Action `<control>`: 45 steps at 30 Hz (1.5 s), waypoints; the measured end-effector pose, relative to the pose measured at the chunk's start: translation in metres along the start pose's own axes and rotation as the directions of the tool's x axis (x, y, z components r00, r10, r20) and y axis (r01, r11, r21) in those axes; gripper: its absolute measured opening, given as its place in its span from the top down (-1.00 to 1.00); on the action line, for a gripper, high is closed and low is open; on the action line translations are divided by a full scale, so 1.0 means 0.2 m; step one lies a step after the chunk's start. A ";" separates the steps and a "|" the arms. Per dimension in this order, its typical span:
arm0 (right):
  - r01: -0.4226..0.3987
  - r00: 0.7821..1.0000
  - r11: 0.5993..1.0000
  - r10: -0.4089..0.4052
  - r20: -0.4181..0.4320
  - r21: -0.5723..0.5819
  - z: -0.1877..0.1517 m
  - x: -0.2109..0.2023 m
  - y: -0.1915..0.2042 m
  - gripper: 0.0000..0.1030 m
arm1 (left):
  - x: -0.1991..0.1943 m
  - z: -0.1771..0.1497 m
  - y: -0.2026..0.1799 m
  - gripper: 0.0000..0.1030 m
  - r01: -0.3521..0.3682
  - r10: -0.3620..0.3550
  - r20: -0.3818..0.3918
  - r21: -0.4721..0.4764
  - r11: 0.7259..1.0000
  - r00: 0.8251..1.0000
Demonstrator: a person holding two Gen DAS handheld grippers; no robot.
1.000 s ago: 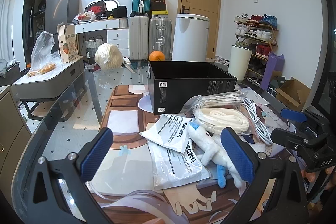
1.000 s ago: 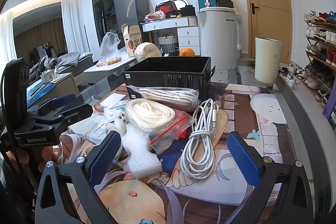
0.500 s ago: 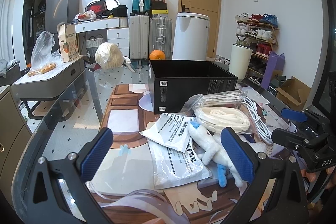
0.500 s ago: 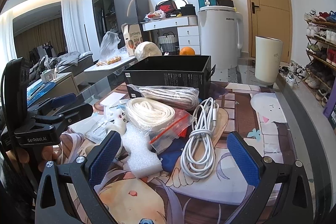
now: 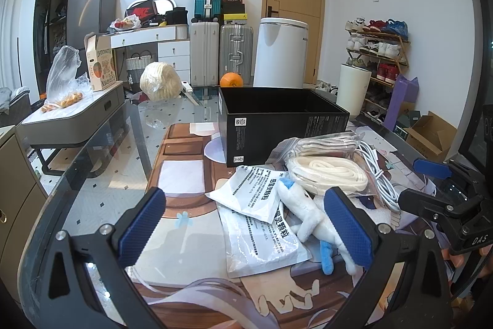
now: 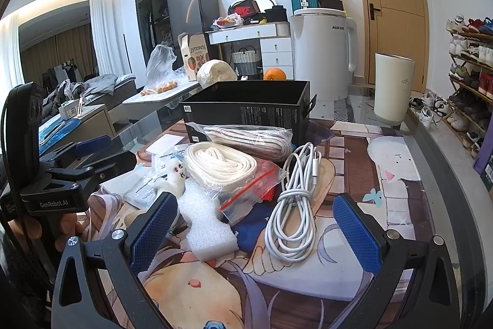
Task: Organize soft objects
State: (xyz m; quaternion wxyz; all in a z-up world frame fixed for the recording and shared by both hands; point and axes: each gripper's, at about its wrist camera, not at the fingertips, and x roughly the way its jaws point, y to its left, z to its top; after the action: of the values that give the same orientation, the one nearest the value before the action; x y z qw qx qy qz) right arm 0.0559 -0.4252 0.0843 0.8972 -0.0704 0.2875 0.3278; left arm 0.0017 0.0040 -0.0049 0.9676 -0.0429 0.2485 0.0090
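An empty black box [image 5: 277,125] [image 6: 246,110] stands on the table behind a pile of soft things. The pile holds two white printed pouches [image 5: 258,221], a white and blue plush toy [image 5: 308,221] [image 6: 174,174], a bagged coil of white rope [image 5: 326,174] [image 6: 222,165], a bagged grey cord [image 6: 249,137], a white cable [image 6: 295,199] and a foam piece [image 6: 206,224]. My left gripper [image 5: 246,227] hovers open over the pouches and plush. My right gripper [image 6: 255,230] hangs open over the foam and cable. Neither holds anything.
A printed mat [image 6: 394,174] covers the glass table [image 5: 101,168]. An orange [image 5: 231,80] and a wrapped yarn ball [image 5: 160,81] sit behind the box. A white bin [image 6: 393,88], a shoe rack [image 5: 376,51] and suitcases [image 5: 220,54] stand beyond. A hand [image 6: 46,232] holds the left gripper's handle.
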 end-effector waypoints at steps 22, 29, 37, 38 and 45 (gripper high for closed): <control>0.021 1.000 1.000 -0.021 -0.018 -0.011 0.01 0.00 0.01 -0.99 | -0.01 -0.01 0.01 -1.00 -0.006 0.006 -0.009 -0.004 1.000 1.000; 0.039 0.999 0.999 -0.040 -0.022 -0.035 0.03 -0.02 0.01 -0.99 | 0.01 0.02 0.02 -1.00 -0.016 0.016 -0.032 0.012 1.000 0.999; 0.058 0.997 0.998 -0.059 -0.038 -0.034 0.06 -0.03 -0.03 -0.99 | 0.01 0.07 0.02 -1.00 -0.023 0.024 -0.030 0.033 0.999 0.999; 0.061 0.997 0.997 -0.063 -0.044 -0.038 0.07 -0.02 -0.03 -0.99 | 0.01 0.08 0.02 -1.00 -0.021 0.022 -0.030 0.036 0.999 0.999; 0.108 0.989 0.994 -0.111 -0.095 -0.030 0.10 0.01 -0.08 -0.99 | 0.03 0.14 0.03 -1.00 -0.015 0.017 -0.037 0.068 0.998 0.999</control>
State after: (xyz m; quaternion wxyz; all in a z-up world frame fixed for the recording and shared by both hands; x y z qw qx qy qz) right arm 0.0764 -0.4297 0.0994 0.8978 -0.1131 0.3223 0.2779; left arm 0.0203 0.0131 0.0157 0.9636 -0.0084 0.2672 0.0077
